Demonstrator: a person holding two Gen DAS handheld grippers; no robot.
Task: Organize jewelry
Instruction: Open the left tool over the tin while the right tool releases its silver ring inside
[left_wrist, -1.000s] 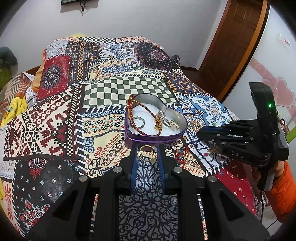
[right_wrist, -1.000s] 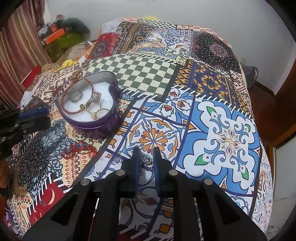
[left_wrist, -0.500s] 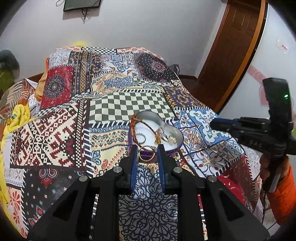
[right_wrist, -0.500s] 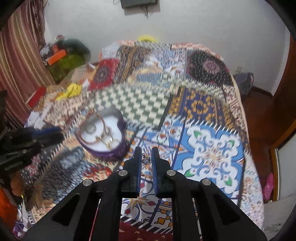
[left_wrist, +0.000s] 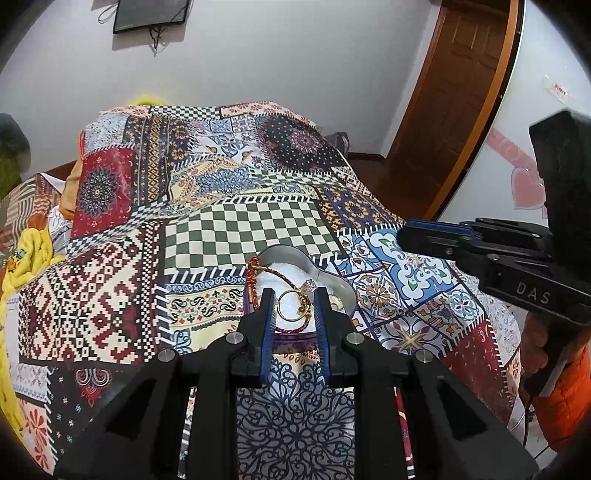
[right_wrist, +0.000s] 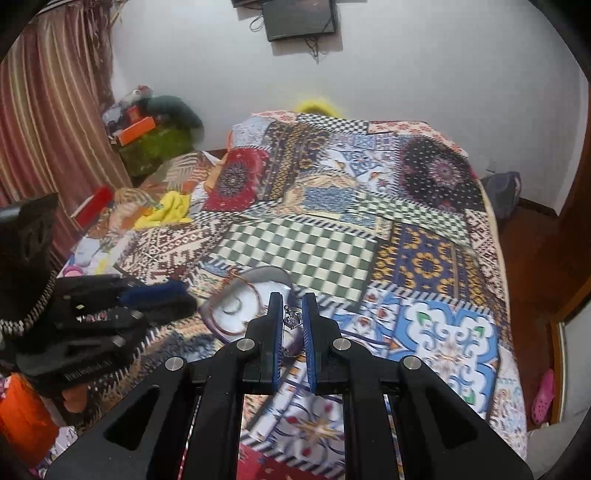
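Observation:
A heart-shaped purple tin (left_wrist: 334, 282) with a white lining sits on the patchwork bedspread; it also shows in the right wrist view (right_wrist: 229, 317). It holds a red braided bracelet (left_wrist: 255, 280) and small rings. My left gripper (left_wrist: 294, 308) is shut on a gold ring (left_wrist: 293, 305) and holds it above the tin. My right gripper (right_wrist: 292, 319) is shut on a small silver ring (right_wrist: 291, 319) and holds it in the air beside the tin. Each gripper shows in the other's view, the right one (left_wrist: 480, 243) and the left one (right_wrist: 110, 314).
The patchwork bedspread (left_wrist: 240, 229) covers the whole bed. Yellow cloth (right_wrist: 166, 210) and clutter lie at the bed's far left. A wooden door (left_wrist: 461, 92) stands to the right. A dark screen (right_wrist: 301, 18) hangs on the wall.
Both grippers have risen with their rings. The left gripper now has its gold ring over the tin; the right gripper has moved left toward the tin.

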